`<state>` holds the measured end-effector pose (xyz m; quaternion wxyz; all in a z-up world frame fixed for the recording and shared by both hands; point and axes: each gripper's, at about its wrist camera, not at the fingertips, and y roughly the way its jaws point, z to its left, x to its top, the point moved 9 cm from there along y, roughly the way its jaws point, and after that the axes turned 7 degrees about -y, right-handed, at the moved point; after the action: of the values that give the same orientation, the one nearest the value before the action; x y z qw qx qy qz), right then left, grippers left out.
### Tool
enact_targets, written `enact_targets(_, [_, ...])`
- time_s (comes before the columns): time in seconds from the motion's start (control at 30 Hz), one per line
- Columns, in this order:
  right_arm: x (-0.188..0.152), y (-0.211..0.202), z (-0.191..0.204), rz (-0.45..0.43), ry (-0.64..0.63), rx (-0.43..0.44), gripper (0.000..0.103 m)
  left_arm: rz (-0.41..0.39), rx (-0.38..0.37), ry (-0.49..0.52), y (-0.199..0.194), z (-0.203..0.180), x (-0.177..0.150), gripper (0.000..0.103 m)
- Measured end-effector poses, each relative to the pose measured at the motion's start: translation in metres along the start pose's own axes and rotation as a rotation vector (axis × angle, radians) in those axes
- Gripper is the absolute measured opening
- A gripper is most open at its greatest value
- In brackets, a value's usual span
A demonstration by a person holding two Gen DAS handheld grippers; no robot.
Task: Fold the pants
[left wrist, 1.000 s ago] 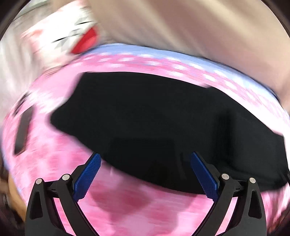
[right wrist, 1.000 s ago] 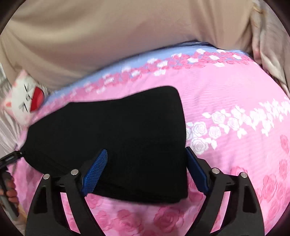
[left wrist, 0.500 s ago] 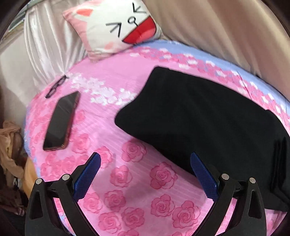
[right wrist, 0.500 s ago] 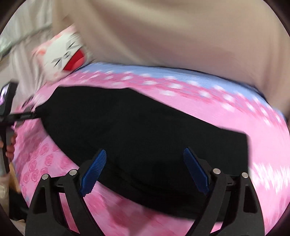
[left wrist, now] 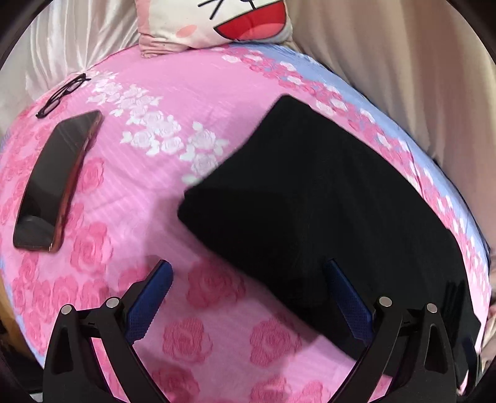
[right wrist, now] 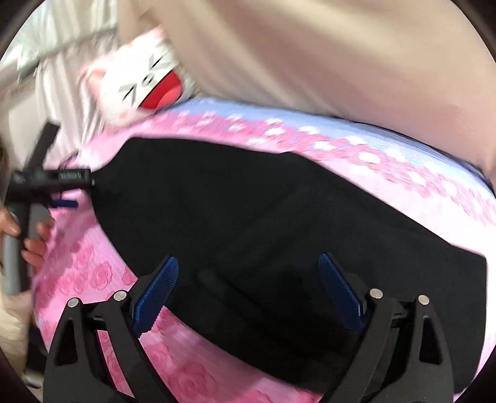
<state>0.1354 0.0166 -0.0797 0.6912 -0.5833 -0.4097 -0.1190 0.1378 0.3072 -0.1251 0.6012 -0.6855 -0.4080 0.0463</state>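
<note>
Both views have swung sideways; right tongs (right wrist: pixel 248 291) have just been widening, nothing gripped. Left tongs (left wrist: pixel 248 297) released too. Pants (left wrist: pixel 325 223) lie centre-right, long axis running lower right, left end nearest the left tongs.

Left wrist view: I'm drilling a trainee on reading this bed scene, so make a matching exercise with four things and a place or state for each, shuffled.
Things:
1. phone
2. glasses
3. pants
4. cartoon pillow

Places or states:
A. black, lying flat on the right side of the bedsheet
B. at the head of the bed, against the curtain
C. screen dark, on the left side of the bed
D. folded, beyond the phone near the bed's left edge

Pairs: 1-C, 2-D, 3-A, 4-B
</note>
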Motion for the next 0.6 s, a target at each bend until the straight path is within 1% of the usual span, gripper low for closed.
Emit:
enact_targets(0.13, [-0.014,-0.027,-0.035,-0.014,0.062,-0.084,0.09,-0.061,0.049,-0.014,0.011,-0.001,0.017,0.098])
enact_targets(0.2, [-0.022,-0.039,-0.057,-0.014,0.109,-0.119,0.092,-0.089,0.055,0.003,0.017,-0.009,0.024,0.095])
enact_targets(0.23, [-0.028,-0.047,-0.069,-0.013,0.143,-0.136,0.094,-0.098,0.062,0.014,0.019,-0.012,0.027,0.089])
enact_targets(0.3, [-0.04,-0.061,-0.093,-0.017,0.206,-0.17,0.095,-0.139,0.092,0.028,0.016,-0.021,0.031,0.074])
enact_targets(0.33, [-0.044,-0.066,-0.102,-0.021,0.226,-0.186,0.095,-0.169,0.094,0.047,0.011,-0.027,0.035,0.042])
enact_targets(0.37, [-0.048,-0.073,-0.112,-0.029,0.248,-0.203,0.095,-0.197,0.097,0.066,0.004,-0.035,0.038,0.022])
enact_targets(0.43, [-0.056,-0.084,-0.129,-0.04,0.283,-0.241,0.095,-0.227,0.024,0.097,-0.015,-0.06,0.041,0.02])
enact_targets(0.47, [-0.06,-0.091,-0.137,-0.05,0.303,-0.261,0.095,-0.252,-0.015,0.124,-0.03,-0.076,0.042,0.02])
enact_targets(0.5, [-0.063,-0.096,-0.145,-0.057,0.321,-0.271,0.095,-0.287,-0.037,0.158,-0.047,-0.093,0.041,0.02])
enact_targets(0.57, [-0.073,-0.11,-0.164,-0.08,0.368,-0.3,0.095,-0.332,-0.092,0.218,-0.076,-0.128,0.035,0.019])
enact_targets(0.6, [-0.079,-0.117,-0.171,-0.09,0.387,-0.307,0.095,-0.347,-0.14,0.261,-0.095,-0.154,0.026,0.019])
